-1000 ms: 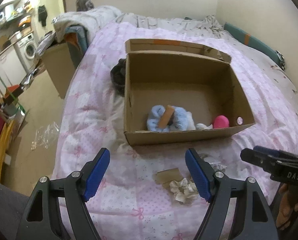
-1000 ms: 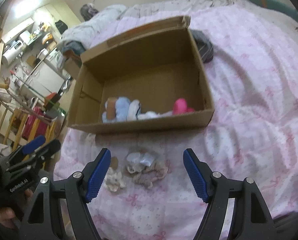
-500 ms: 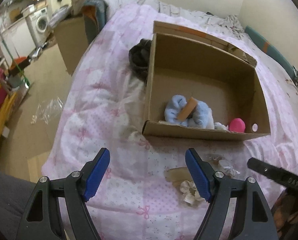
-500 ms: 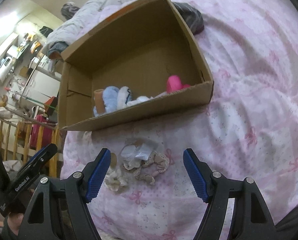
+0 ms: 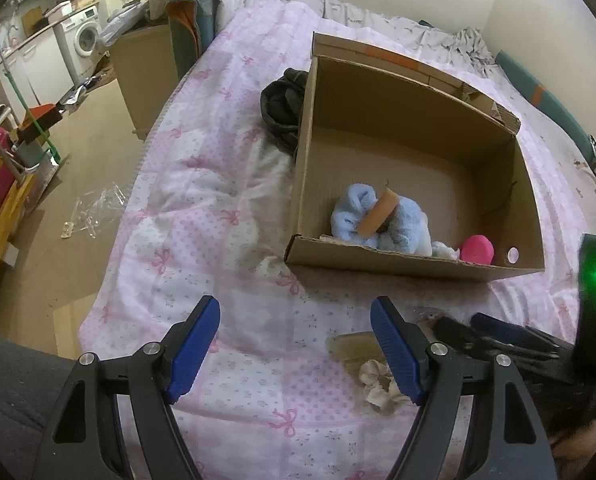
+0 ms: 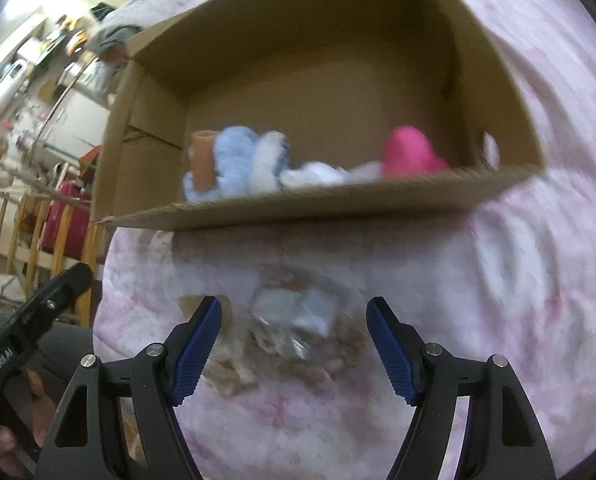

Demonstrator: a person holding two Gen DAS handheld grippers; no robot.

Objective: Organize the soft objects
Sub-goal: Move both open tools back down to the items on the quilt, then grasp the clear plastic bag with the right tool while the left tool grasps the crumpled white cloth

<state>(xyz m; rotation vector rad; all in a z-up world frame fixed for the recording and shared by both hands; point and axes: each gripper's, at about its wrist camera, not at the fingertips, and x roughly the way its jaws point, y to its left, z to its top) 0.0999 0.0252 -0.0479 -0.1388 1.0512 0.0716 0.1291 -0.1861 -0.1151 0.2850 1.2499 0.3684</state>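
Observation:
An open cardboard box lies on the pink quilt. It holds a light blue plush with a tan band, a white soft piece and a pink soft item. In front of the box lie a cream scrunchie and a clear packet on a beige frilly piece. My left gripper is open and empty above the quilt. My right gripper is open, its fingers either side of the packet pile; it also shows in the left wrist view.
A dark garment lies against the box's left wall. The bed's left edge drops to a floor with plastic wrap, a cabinet and a washing machine. A wall stands behind the bed.
My right gripper has moved down and forward onto the packet pile; its view is now blurred. My left gripper has shifted left and turned, so the box sits further right.

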